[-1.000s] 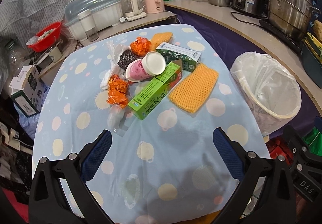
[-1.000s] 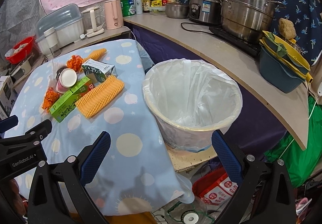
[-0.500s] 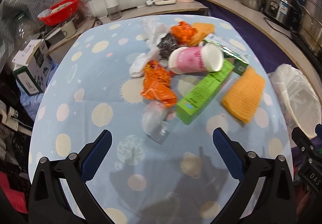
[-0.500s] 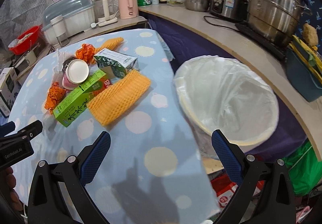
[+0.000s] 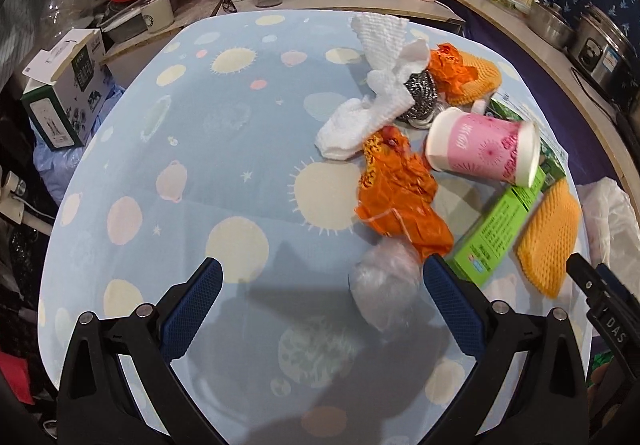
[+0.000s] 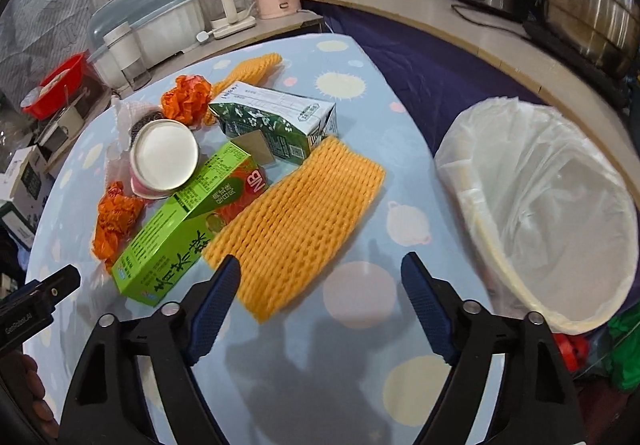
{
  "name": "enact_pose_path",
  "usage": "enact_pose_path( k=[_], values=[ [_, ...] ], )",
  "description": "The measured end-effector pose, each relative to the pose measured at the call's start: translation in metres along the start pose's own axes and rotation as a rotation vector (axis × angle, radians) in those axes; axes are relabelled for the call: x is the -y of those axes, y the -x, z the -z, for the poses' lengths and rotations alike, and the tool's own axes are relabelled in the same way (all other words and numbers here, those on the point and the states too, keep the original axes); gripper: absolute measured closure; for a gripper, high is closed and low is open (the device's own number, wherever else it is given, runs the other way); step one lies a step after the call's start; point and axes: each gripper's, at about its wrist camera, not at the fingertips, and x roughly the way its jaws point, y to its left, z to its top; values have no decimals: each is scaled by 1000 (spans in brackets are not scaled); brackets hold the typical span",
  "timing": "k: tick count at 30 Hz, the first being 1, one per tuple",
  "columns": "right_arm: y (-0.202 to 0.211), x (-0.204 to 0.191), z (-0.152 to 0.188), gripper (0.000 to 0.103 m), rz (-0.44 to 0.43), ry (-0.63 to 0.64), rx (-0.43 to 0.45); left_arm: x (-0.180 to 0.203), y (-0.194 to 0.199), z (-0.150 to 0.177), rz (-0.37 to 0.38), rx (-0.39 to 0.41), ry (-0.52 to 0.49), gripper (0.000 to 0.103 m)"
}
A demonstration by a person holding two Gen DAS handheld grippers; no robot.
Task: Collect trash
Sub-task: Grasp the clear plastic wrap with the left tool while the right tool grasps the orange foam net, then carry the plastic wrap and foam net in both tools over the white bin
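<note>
- On the left, the left gripper [image 5: 322, 299] hung over the spotted blue tablecloth [image 5: 192, 165] with its jaws wide apart and nothing between them; a crumpled clear plastic wrapper [image 5: 386, 291] lay just inside its right finger.
- Beyond that wrapper lay a crumpled orange wrapper [image 5: 396, 193], touching a white foam net [image 5: 380, 101] at its far end, with a steel scouring ball [image 5: 420, 95] tucked behind the net.
- A pink paper cup [image 5: 480, 149] lay on its side in the middle of the pile, its open mouth resting on a green carton [image 6: 176, 233].
- The green carton lay flat beside an orange foam net [image 6: 300, 221], the two touching along one edge; a green-and-white milk box [image 6: 276, 121] sat behind them.
- The right gripper [image 6: 320, 287] hovered above the near end of the orange foam net, jaws just narrowing but not pressing on it, its left finger over the net's corner.
- On the far right, a bin [image 6: 520, 285] lined with a white bag stood beside the table edge, well apart from the trash.
</note>
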Motion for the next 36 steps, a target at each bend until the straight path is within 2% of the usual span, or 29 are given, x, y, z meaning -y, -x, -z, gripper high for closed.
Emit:
enact_pose_path(
  k=[4, 9, 12, 14, 17, 20, 22, 25, 31, 36],
  values=[
    [-18, 2, -3, 44, -7, -30, -34, -1, -7, -1, 26, -12, -2, 7],
    [-33, -1, -4, 63, -25, -36, -68, 5, -18, 10, 49, -45, -48, 7],
    [-34, -6, -3, 68, -23, -17, -59, 6, -25, 15, 58, -59, -58, 10],
    [-32, -9, -3, 73, -20, 4, -52, 6, -29, 17, 72, -74, -60, 17],
    [-28, -12, -2, 86, -30, 17, -48, 4, -33, 18, 104, -94, -52, 35],
    [-24, -12, -1, 92, -50, 16, -44, 4, -32, 20, 116, -95, -54, 49],
    [-19, -10, 0, 93, -60, 15, -38, 4, -31, 21, 128, -97, -60, 69],
    [-7, -10, 1, 94, -71, 17, -18, 3, -28, 23, 155, -110, -55, 91],
    [21, -2, 7, 94, -70, 15, 28, 1, -11, 29, 161, -79, -65, 99],
    [47, 8, 15, 94, -65, 1, 65, 2, 16, 35, 163, -31, -77, 99]
  ],
)
